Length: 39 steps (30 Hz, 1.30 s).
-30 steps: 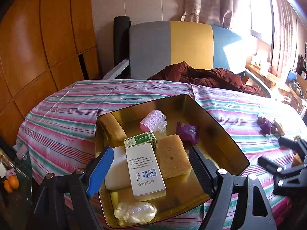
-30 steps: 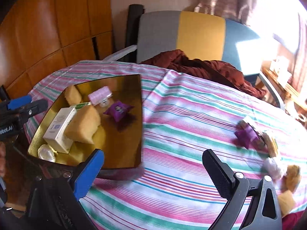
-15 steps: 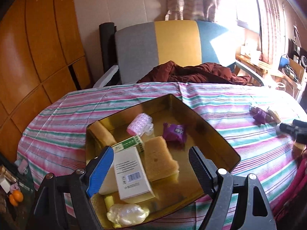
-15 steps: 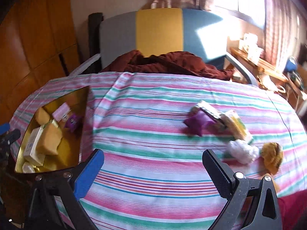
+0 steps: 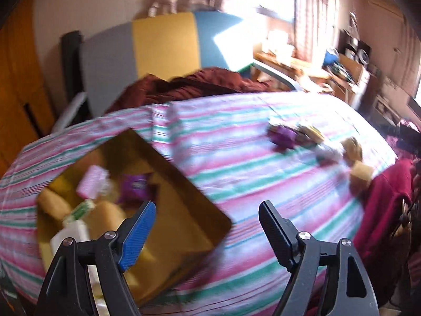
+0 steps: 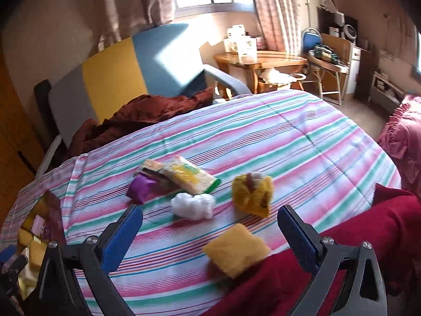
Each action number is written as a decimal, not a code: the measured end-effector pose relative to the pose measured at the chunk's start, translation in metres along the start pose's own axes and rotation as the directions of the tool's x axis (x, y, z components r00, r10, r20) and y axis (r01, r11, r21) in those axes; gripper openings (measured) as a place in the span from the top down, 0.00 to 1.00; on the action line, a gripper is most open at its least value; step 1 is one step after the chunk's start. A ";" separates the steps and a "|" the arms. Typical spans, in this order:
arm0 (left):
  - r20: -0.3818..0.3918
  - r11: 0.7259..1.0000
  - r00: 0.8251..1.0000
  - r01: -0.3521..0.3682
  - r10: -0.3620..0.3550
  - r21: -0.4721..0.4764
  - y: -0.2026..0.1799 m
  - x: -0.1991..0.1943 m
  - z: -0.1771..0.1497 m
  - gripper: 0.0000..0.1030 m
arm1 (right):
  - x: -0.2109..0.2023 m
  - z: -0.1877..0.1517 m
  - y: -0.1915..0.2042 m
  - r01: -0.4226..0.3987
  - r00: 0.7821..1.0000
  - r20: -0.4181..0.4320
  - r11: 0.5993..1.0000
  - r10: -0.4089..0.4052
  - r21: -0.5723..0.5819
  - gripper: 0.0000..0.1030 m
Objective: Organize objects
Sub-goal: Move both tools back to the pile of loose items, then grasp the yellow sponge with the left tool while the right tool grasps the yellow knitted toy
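Note:
A gold tray (image 5: 200, 210) sits at the table's left end and holds a pink roller (image 5: 90, 181), a purple packet (image 5: 135, 185), yellow sponges and a white box. My left gripper (image 5: 206, 222) is open and empty above the tray's right corner. My right gripper (image 6: 210, 230) is open and empty over the right part of the table. Just ahead of it lie a yellow sponge (image 6: 236, 248), a white cotton wad (image 6: 192, 205), a yellow crumpled cloth (image 6: 252, 193), a yellow-green packet (image 6: 188, 175) and a purple packet (image 6: 139, 187).
The table wears a striped cloth (image 6: 263, 137). A dark red garment (image 6: 342, 237) drapes the near right edge. A grey, yellow and blue chair (image 6: 118, 68) with a brown garment (image 6: 144, 115) stands behind. A wooden side table (image 6: 263, 60) is farther back.
Both grippers have swung to the right. The tray has slid toward the left edge of both views, and the loose items on the right have come closer to my right gripper.

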<state>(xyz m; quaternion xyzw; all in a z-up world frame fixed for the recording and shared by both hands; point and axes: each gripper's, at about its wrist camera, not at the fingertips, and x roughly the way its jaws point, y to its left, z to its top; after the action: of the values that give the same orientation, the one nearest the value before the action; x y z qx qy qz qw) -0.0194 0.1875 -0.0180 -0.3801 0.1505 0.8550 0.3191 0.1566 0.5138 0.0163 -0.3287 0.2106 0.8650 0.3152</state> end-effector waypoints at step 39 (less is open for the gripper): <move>-0.375 0.754 0.810 0.570 -0.451 0.325 -0.300 0.147 0.057 0.22 | 0.004 0.004 -0.113 0.069 0.995 -0.074 0.995 -0.064 0.072 0.00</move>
<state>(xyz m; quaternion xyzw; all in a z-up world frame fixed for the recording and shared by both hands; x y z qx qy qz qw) 0.0728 0.5047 -0.0940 -0.4425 0.2641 0.6189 0.5928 0.2299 0.5984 -0.0019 -0.3544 0.2428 0.8333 0.3481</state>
